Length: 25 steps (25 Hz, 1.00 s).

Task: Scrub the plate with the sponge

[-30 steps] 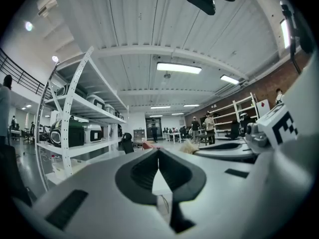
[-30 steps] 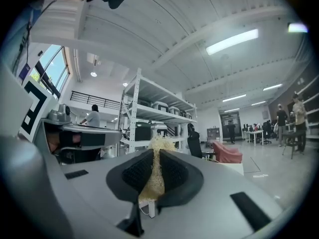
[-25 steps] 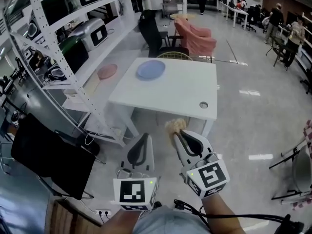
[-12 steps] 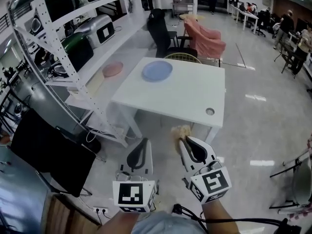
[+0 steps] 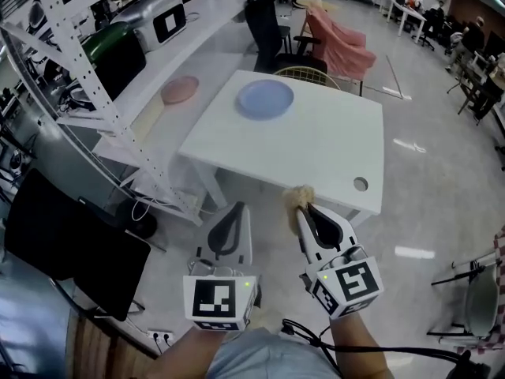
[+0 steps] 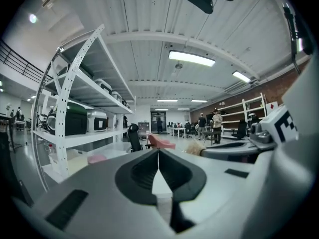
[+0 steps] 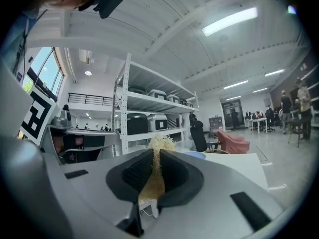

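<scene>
Two grippers held low, short of white square table | R gripper: jaws pinched on tan fibrous sponge, tuft past tips so scrub face leads | L gripper: jaws together, empty, prob. free to steady | pale blue round plate: far side of tabletop, well apart from sponge.
</scene>
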{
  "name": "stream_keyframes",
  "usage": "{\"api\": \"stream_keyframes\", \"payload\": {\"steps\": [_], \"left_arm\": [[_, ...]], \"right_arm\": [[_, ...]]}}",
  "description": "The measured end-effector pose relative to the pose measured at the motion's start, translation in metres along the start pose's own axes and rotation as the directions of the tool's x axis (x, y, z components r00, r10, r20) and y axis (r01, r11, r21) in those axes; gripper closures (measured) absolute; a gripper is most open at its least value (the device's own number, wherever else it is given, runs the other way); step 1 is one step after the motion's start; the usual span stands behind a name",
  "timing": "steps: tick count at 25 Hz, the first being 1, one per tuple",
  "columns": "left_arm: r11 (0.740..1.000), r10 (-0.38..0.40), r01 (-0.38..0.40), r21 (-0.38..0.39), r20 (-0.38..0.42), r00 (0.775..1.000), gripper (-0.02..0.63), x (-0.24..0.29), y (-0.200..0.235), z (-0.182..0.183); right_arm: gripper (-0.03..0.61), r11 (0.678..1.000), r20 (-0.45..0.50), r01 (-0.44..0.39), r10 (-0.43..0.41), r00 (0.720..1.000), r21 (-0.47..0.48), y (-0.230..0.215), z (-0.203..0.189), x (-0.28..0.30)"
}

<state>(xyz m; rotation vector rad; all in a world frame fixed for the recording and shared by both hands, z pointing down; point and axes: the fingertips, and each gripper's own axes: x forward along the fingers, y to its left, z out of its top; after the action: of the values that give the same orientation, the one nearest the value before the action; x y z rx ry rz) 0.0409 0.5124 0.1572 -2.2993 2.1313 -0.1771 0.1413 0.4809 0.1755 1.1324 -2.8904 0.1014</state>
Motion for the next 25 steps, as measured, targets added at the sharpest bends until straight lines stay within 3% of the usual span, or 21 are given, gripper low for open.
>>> {"api": "stream_keyframes", "payload": {"steps": [7,14,25], "left_arm": [[1.000,-0.014,0.015,-0.019,0.042,0.999,0.600,0.045,0.064,0.017],[0.998,-0.051,0.053,-0.019,0.104,0.993,0.600,0.077,0.097,0.033],[0.992,-0.116,0.118,-0.035,0.056,0.992,0.600,0.133,0.095,0.011]], "right_arm": [[0.531,0.999,0.017,0.003,-0.003,1.000,-0.042,0.008,0.024,0.075],[0.531,0.995,0.063,0.040,-0.035,0.997,-0.087,0.007,0.047,0.119],[0.531,0.992,0.041,0.106,-0.103,0.994,-0.074,-0.033,0.037,0.146]]}}
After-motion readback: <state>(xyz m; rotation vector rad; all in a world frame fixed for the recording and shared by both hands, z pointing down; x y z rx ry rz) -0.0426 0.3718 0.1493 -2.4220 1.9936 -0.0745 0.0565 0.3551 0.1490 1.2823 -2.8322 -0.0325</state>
